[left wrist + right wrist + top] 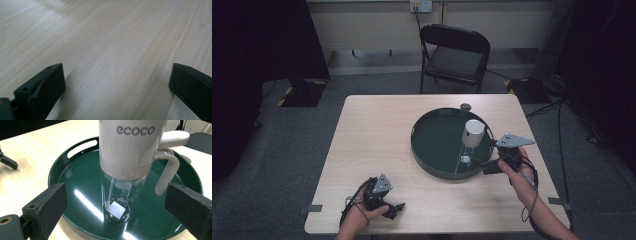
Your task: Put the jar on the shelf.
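The pump bottle (472, 140) stood upright inside the round green tray (427, 145), close to the tray's right rim. The right gripper (489, 167) lay at that rim, its jaws spread wide on either side of the bottle's clear base, pads touching nothing. The bottle's spout (172, 137) and tube (167, 172) overhung the far side. The left gripper (398, 207) rested near the table's (372, 135) front edge, jaws apart over bare wood, well clear of the tray. A small disc (465, 106) sat behind the tray; a folding chair (454, 57) stood beyond the table.
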Tool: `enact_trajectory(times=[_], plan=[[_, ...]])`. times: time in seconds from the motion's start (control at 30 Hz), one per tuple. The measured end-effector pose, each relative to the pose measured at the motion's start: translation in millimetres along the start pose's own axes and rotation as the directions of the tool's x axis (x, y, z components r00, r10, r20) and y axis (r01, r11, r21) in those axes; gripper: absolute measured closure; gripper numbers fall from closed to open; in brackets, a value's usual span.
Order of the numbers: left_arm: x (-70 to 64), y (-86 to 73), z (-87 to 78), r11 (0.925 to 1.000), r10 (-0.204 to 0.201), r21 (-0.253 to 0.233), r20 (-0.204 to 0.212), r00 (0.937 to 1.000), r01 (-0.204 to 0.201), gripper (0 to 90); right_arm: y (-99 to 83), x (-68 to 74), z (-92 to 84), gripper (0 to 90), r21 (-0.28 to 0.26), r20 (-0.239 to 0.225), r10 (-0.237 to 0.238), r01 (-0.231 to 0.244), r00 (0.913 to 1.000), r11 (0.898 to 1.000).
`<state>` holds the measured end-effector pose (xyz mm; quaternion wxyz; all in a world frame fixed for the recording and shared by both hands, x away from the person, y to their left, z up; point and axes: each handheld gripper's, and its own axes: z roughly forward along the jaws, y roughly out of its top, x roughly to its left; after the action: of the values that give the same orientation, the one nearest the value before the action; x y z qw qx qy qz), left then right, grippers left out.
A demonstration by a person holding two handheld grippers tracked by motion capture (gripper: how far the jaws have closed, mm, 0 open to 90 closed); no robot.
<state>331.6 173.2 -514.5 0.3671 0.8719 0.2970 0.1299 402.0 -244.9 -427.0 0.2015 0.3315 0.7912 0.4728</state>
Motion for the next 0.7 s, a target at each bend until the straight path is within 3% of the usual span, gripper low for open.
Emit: enact_trajectory(times=[0.7], plan=[[0.0,0.0,0.0,1.0000,0.000,0.000,0.000,1.0000,0.000,0.0,-23.7,-6.2,-17.3,3.7,0.020,0.000,0.011,-0.011,0.9999,1.000]])
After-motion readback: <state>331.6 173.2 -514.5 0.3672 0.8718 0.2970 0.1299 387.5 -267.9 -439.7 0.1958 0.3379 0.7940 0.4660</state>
